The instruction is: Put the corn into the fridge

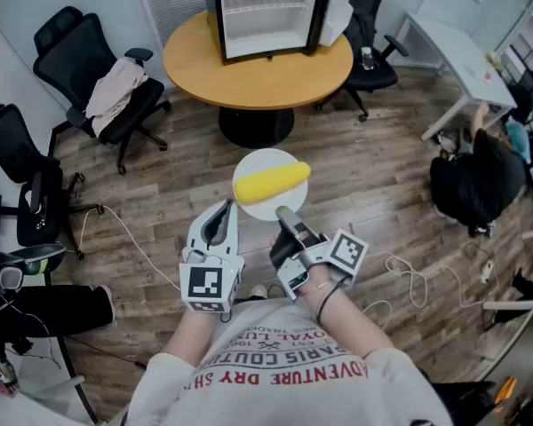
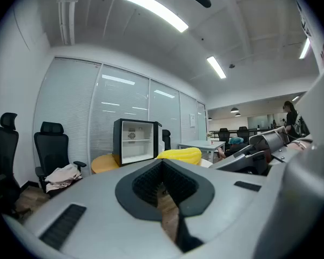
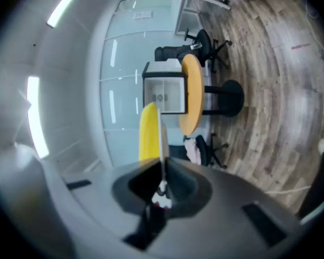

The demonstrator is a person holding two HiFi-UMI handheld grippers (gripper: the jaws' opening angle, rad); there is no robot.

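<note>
A yellow corn cob lies on a white plate held over the wooden floor. My right gripper is shut on the plate's near rim; in the right gripper view the plate shows edge-on with the corn beside it. My left gripper hangs just left of the plate, shut and holding nothing. Ahead, a small black fridge stands with its door open on a round wooden table. The left gripper view shows the fridge beyond the corn.
Black office chairs ring the table, one draped with clothes. A black bag and loose cables lie on the floor at the right. A white desk stands at the far right.
</note>
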